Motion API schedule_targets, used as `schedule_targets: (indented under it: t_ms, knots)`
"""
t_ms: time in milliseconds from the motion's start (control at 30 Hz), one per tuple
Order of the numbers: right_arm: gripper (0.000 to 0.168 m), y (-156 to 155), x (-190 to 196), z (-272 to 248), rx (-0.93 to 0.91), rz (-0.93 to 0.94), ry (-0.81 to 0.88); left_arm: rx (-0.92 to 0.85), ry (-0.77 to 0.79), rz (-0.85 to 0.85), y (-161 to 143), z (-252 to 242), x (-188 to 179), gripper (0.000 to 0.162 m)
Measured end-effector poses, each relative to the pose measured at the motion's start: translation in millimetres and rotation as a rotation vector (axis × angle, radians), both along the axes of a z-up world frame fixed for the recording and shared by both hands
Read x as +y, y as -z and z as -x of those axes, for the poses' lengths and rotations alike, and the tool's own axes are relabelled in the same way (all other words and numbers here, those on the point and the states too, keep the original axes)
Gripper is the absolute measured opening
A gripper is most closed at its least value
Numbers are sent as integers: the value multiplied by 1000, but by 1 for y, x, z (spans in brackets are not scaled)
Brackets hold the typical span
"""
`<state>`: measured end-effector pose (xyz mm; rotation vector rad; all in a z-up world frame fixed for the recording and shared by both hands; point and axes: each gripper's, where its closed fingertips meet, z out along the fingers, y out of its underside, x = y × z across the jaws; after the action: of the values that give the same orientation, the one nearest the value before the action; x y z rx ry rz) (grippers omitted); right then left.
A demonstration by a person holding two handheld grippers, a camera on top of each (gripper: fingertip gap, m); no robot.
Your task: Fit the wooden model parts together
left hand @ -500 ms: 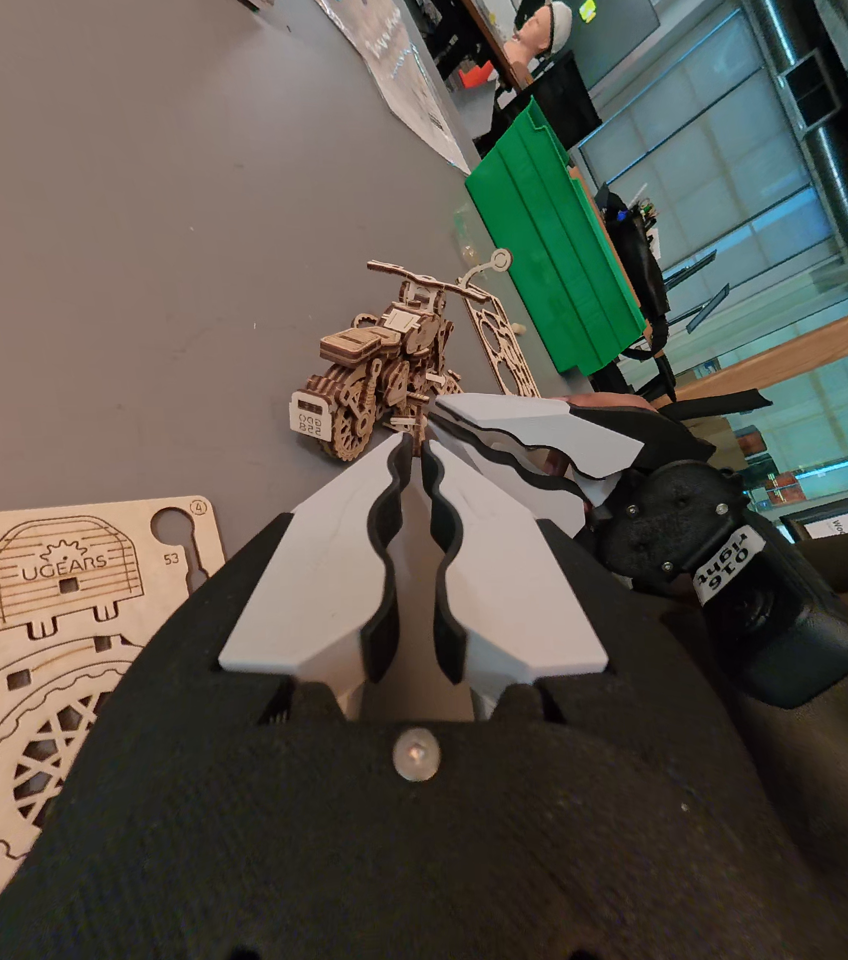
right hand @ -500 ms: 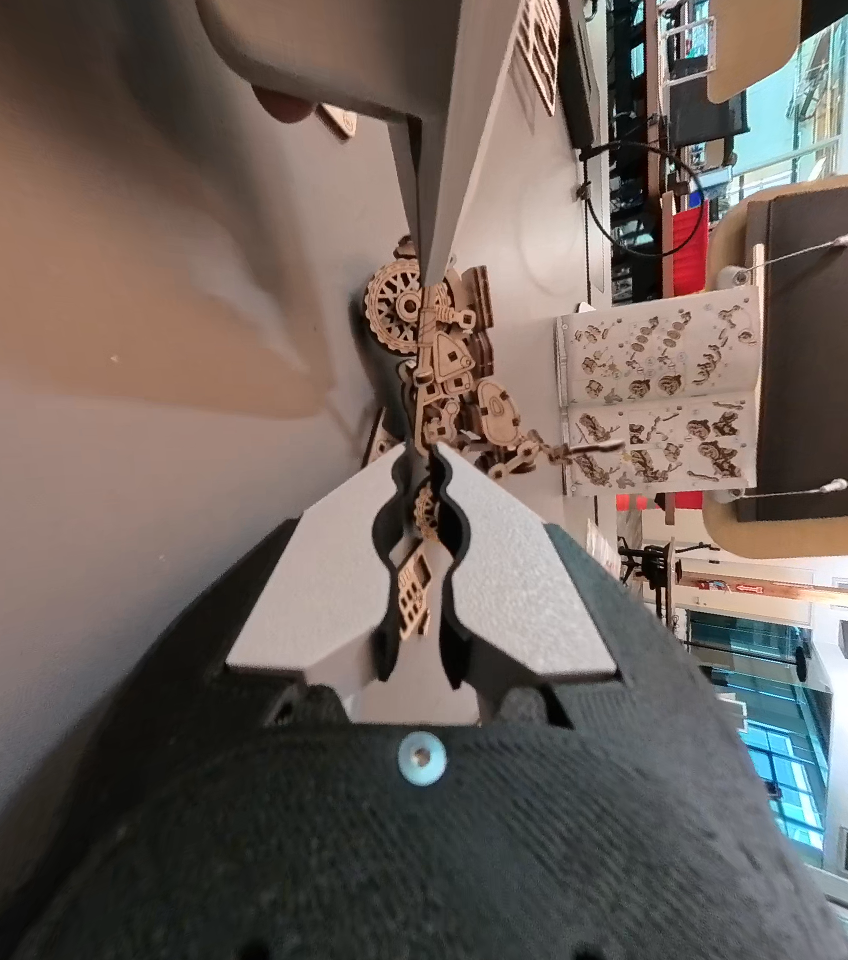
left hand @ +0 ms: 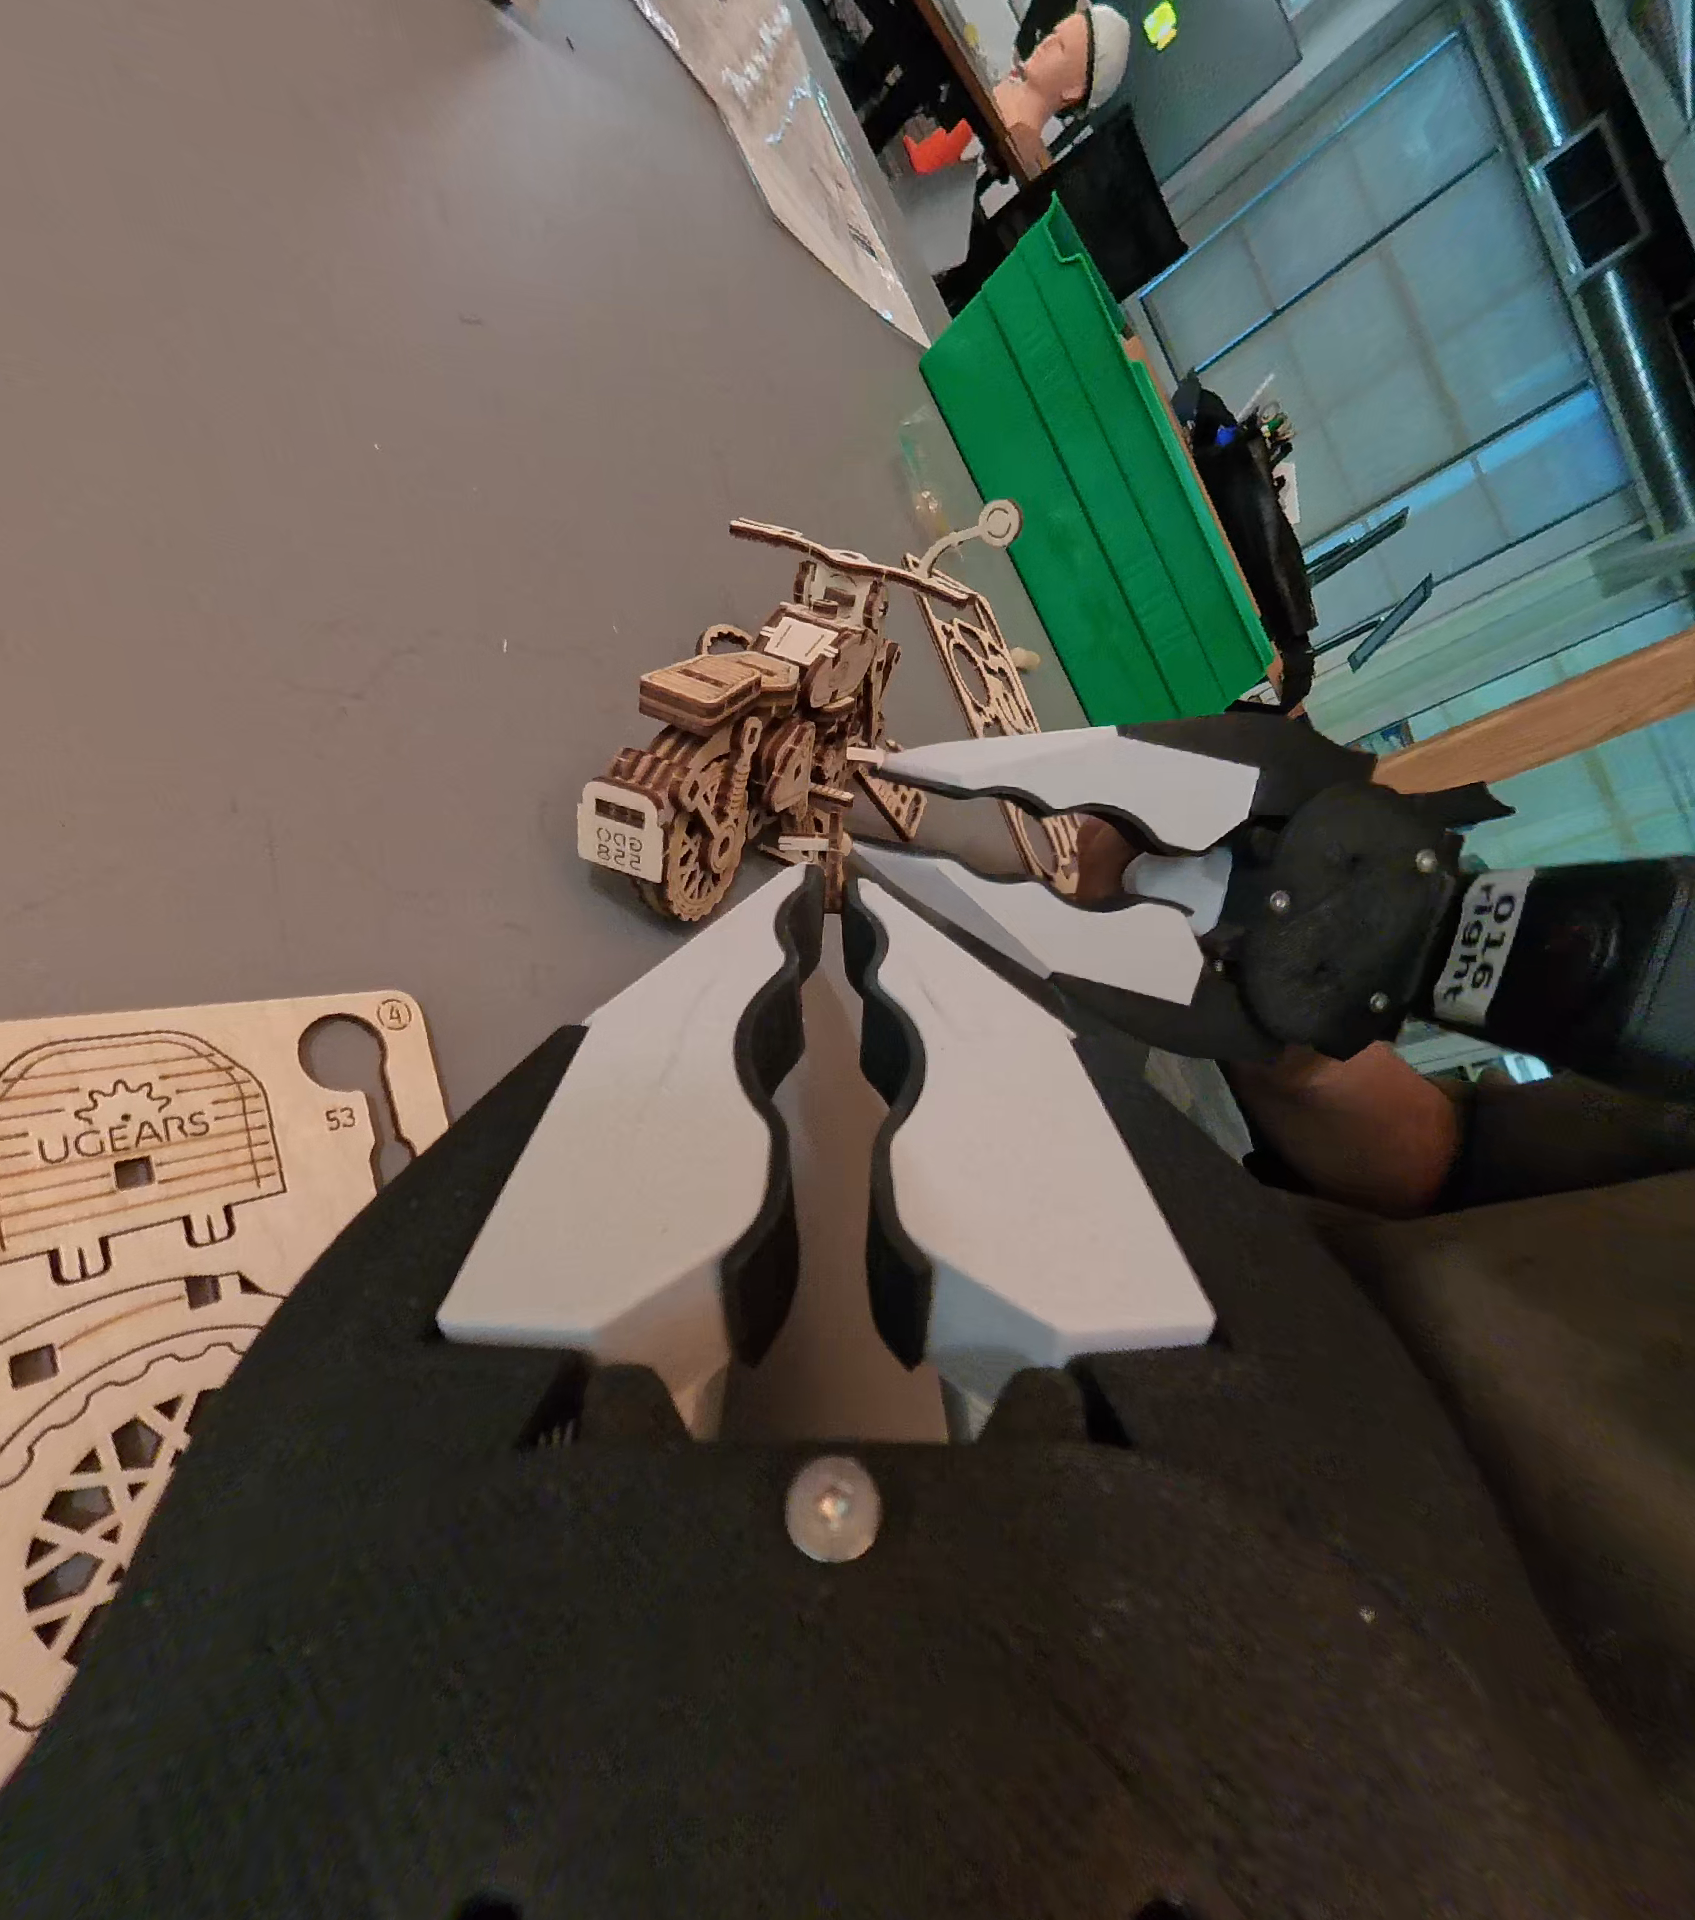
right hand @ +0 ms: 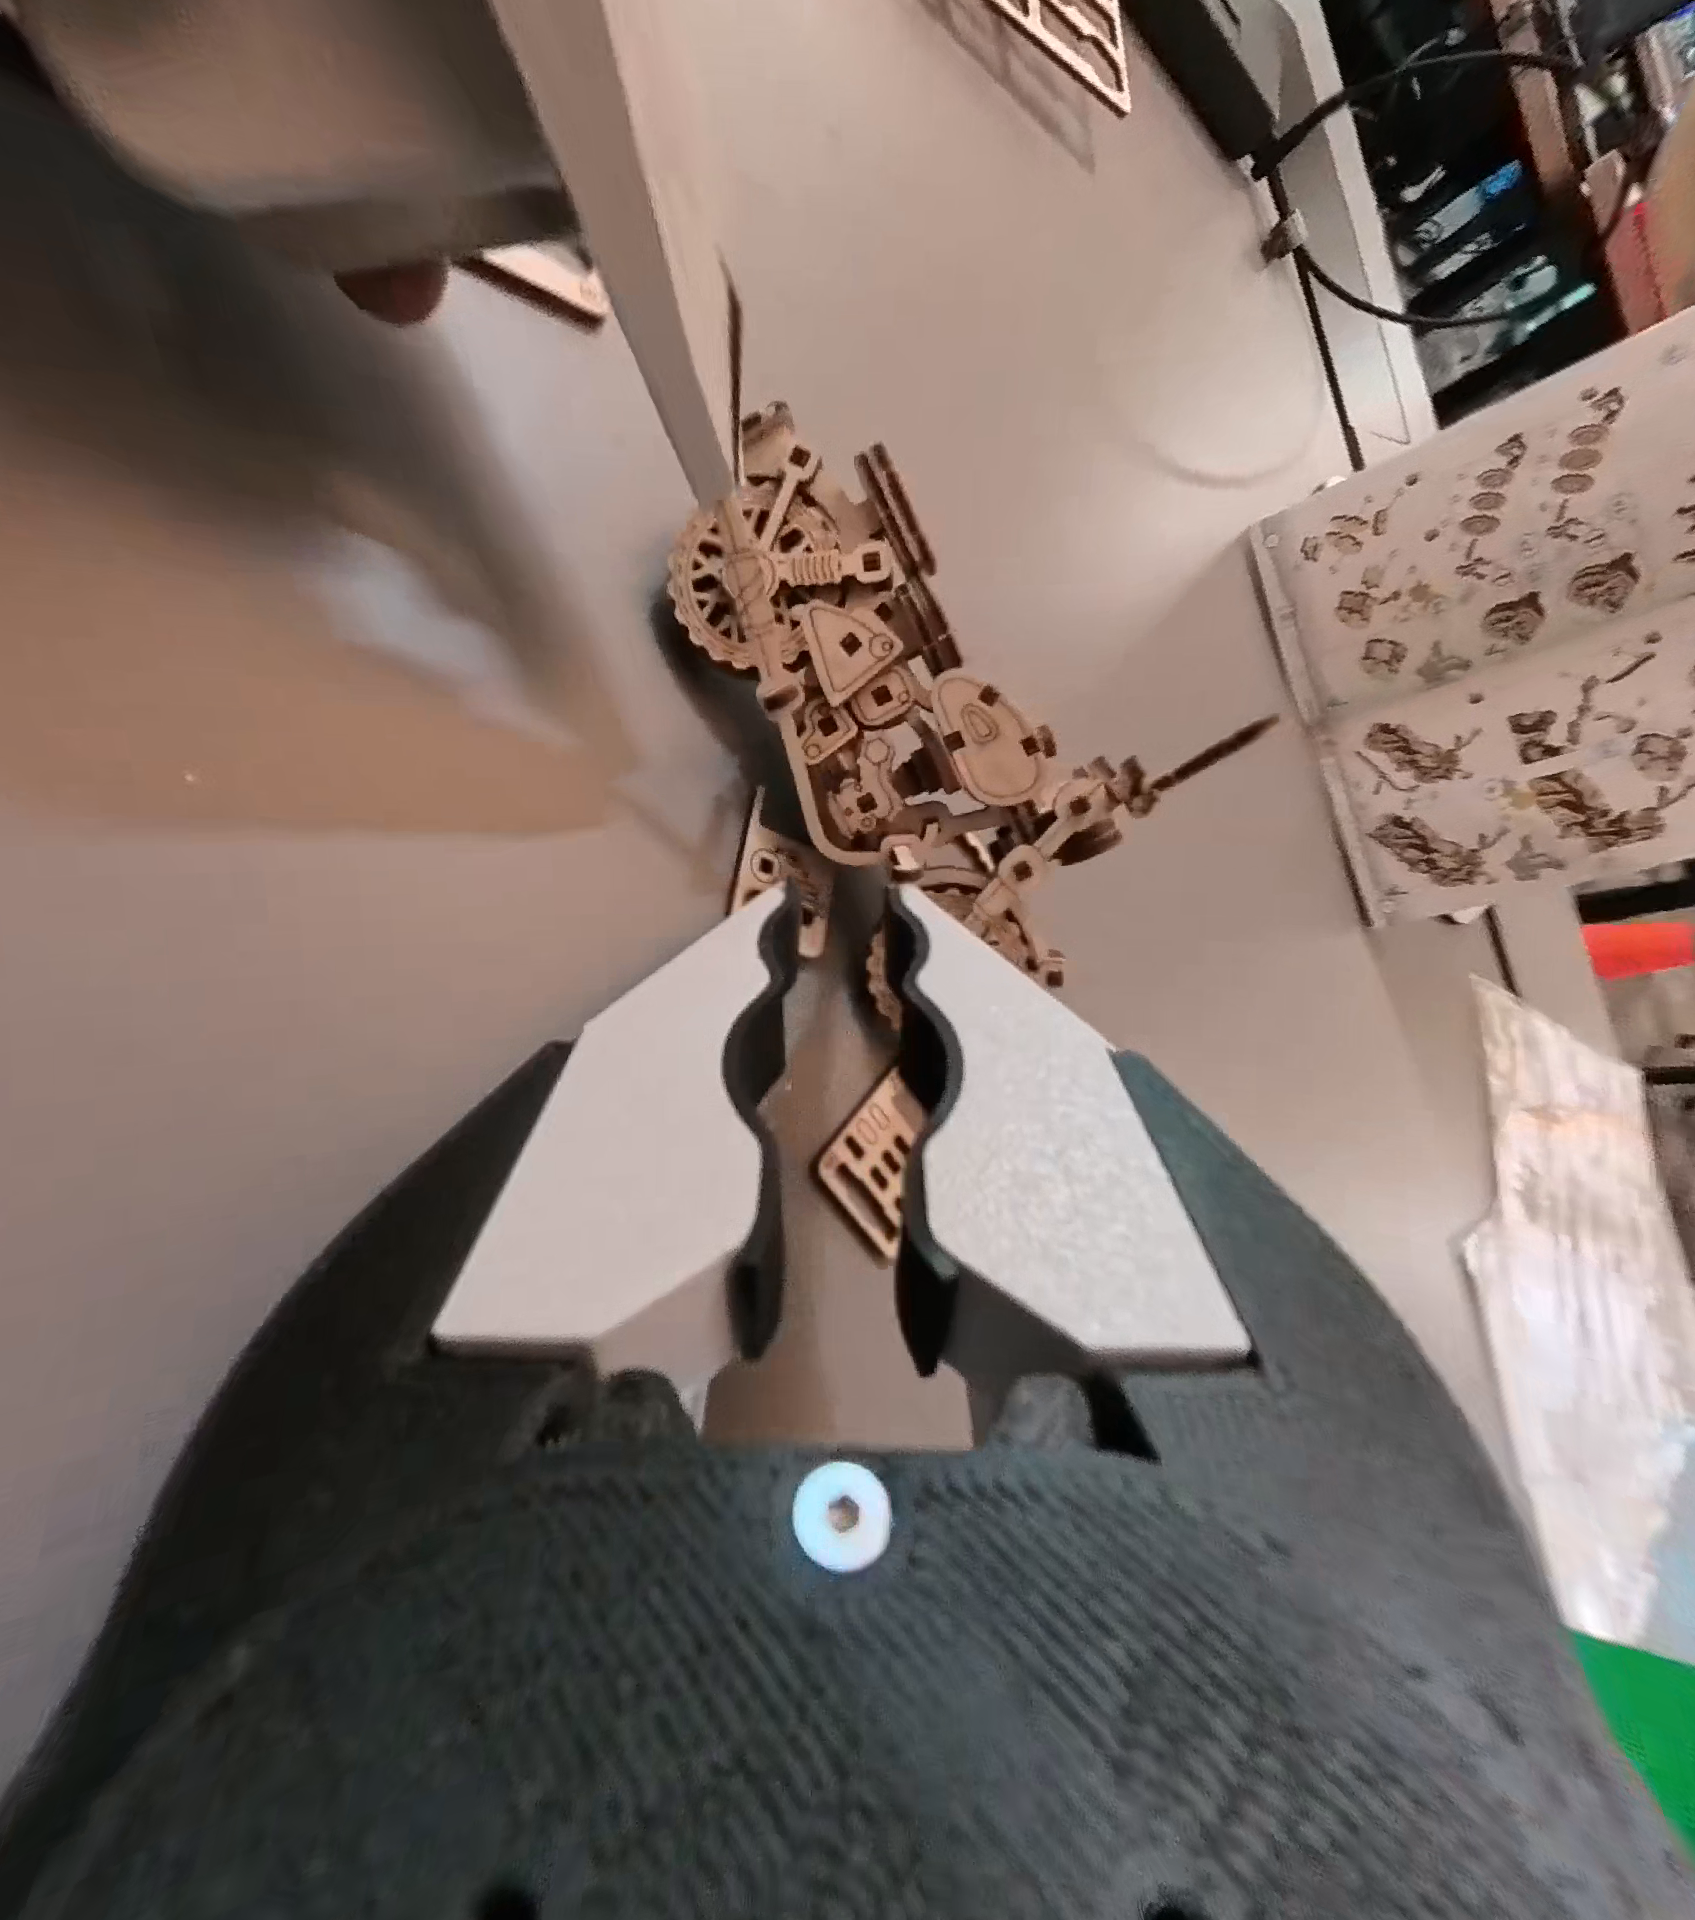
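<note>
A wooden motorcycle model stands on the grey table. My left gripper is nearly shut, with its tips on a low part of the model's rear. In the right wrist view its fingers come down from the top to the rear wheel. My right gripper is beside the model's right side with its jaws apart. In its own view the right gripper points at the model. A small slotted wooden piece lies tilted between the jaws, against the right finger.
A plywood part sheet lies at the near left. A second cut-out sheet and a green bin are behind the model. An open instruction booklet stands beyond it. A hand holds the right gripper.
The right gripper's jaws have opened and it has drawn back slightly. The small slotted piece it pinched now sits loose and tilted between them. The left gripper has hardly moved.
</note>
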<state>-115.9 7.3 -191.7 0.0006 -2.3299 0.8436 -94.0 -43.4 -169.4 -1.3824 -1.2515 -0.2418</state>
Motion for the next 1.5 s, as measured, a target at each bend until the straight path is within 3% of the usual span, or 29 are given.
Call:
schedule_targets:
  t_ms: [400,900,1300,1500]
  knots:
    - [22,-24,7,-3,-411,372,-26,-7,29,-139,-13,-2,-3,1]
    - [16,-52,9,-12,-910,686,-132,100,132,-149,-27,-13,8,0]
    - [8,-50,10,-11,-942,683,-141,157,168,-137,-34,-18,12,0]
    - [7,-48,8,-11,-940,669,-155,99,118,-173,-32,-12,7,0]
